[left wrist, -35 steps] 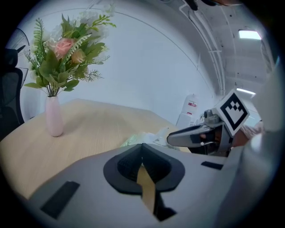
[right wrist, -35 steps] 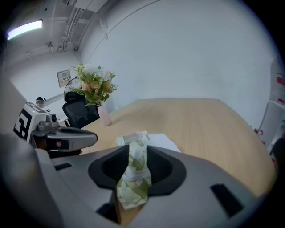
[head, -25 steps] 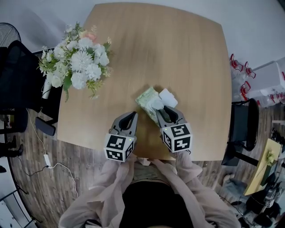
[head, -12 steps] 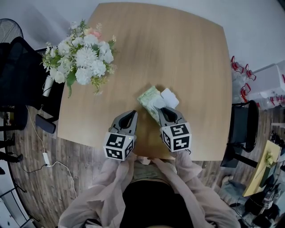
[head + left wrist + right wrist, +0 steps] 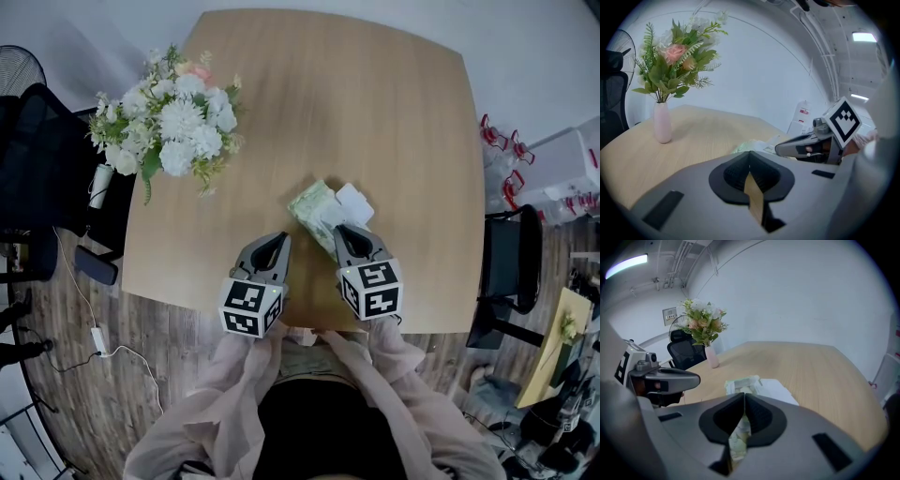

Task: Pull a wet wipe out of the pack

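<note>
The green wet wipe pack (image 5: 314, 206) lies on the round wooden table (image 5: 375, 112), its white lid flap (image 5: 354, 201) folded open to the right. In the right gripper view the pack (image 5: 742, 383) shows just past the tips and through the gap below them. My right gripper (image 5: 342, 231) sits at the pack's near end. Its jaws are closing, and the tips (image 5: 744, 397) meet over the pack's opening, pinching wipe material there. My left gripper (image 5: 279, 240) rests shut over bare table to the left of the pack, holding nothing (image 5: 749, 154).
A pink vase of white and pink flowers (image 5: 173, 122) stands at the table's left. A black office chair (image 5: 37, 159) is beyond the left edge, and another chair (image 5: 511, 262) is at the right. The near table edge runs just under both grippers.
The right gripper's jaws have closed from wide open down onto the pack's top. Neither hand has shifted, and the left gripper stays shut.
</note>
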